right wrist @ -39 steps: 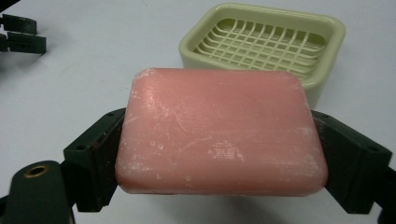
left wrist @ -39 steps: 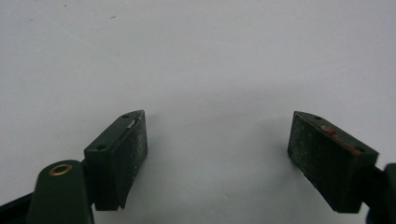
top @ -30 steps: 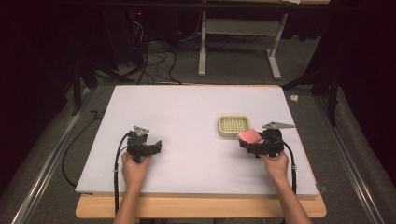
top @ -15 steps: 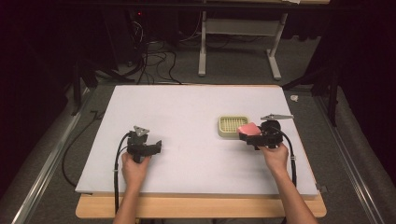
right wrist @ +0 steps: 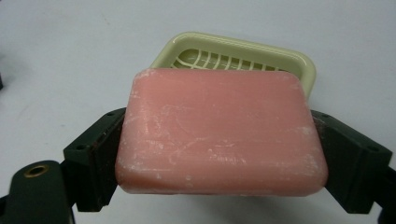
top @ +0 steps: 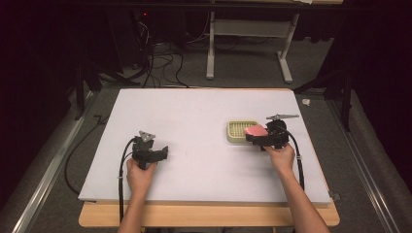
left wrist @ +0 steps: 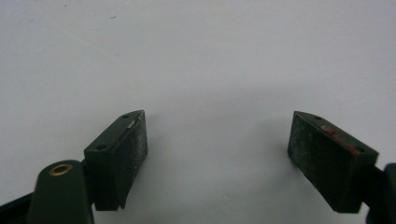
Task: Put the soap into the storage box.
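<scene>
Right gripper point(top: 256, 136) fingers clamp a pink soap bar point(right wrist: 219, 133) at the soap dish point(top: 241, 131) edge; likely next: lowering in. Left gripper point(left wrist: 217, 156) spread, empty.

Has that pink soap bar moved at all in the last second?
Yes. The pink soap bar, held in the right gripper, has shifted left toward the soap dish and now overlaps its right edge.
</scene>
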Demonstrator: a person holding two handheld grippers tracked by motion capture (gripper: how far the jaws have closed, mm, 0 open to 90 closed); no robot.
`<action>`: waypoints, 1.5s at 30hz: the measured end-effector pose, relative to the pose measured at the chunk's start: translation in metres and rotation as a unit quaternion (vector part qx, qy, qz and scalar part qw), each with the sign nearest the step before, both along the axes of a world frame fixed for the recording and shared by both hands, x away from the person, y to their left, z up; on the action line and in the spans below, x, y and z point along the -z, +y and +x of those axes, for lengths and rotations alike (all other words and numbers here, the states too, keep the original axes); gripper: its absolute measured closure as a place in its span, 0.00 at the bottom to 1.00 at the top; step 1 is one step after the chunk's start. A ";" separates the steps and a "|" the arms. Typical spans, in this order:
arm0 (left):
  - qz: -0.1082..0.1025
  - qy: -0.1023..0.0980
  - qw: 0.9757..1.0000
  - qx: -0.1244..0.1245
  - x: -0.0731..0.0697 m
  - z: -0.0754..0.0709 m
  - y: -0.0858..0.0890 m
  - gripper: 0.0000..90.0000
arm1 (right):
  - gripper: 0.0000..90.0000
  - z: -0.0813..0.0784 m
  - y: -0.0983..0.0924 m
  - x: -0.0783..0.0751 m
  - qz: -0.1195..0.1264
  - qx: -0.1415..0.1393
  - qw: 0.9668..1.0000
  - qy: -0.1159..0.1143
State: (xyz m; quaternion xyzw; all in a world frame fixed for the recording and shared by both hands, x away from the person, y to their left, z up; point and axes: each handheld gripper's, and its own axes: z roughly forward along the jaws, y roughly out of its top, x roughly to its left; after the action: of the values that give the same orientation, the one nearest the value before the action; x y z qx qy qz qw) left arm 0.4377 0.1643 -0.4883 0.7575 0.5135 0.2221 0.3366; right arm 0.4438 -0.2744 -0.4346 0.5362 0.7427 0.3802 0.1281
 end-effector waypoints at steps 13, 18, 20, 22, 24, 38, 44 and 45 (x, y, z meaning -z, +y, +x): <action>0.000 0.000 1.000 0.000 0.000 0.000 0.000 0.23 | 0.15 0.014 0.020 0.008 -0.029 -0.002 1.000 0.011; 0.000 0.000 1.000 0.000 0.000 0.000 0.000 0.23 | 0.15 0.017 0.021 0.010 -0.031 0.002 0.999 0.010; 0.000 0.000 1.000 0.000 0.000 0.000 0.000 0.23 | 0.15 0.017 0.022 0.011 -0.030 0.001 0.999 0.012; 0.000 0.000 1.000 0.000 0.000 0.000 0.000 0.23 | 0.15 0.018 0.024 0.011 -0.032 0.002 0.999 0.013; 0.000 0.000 1.000 0.000 0.000 0.000 0.000 0.23 | 0.15 0.020 0.024 0.011 -0.030 0.003 0.999 0.017; 0.000 0.000 1.000 0.000 0.000 0.000 0.000 0.23 | 0.15 0.025 0.026 0.011 -0.040 0.013 0.999 0.021; 0.000 0.000 1.000 0.000 0.000 0.000 0.000 0.23 | 0.15 0.026 0.026 0.012 -0.040 0.013 0.999 0.019; 0.000 0.000 1.000 0.000 0.000 0.000 0.000 0.23 | 0.15 0.026 0.026 0.012 -0.042 0.012 0.999 0.018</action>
State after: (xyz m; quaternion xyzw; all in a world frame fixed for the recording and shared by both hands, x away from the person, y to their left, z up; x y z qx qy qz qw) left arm 0.4378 0.1644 -0.4883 0.7577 0.5134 0.2216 0.3366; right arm 0.4693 -0.2480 -0.4463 0.5463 0.7537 0.3367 0.1416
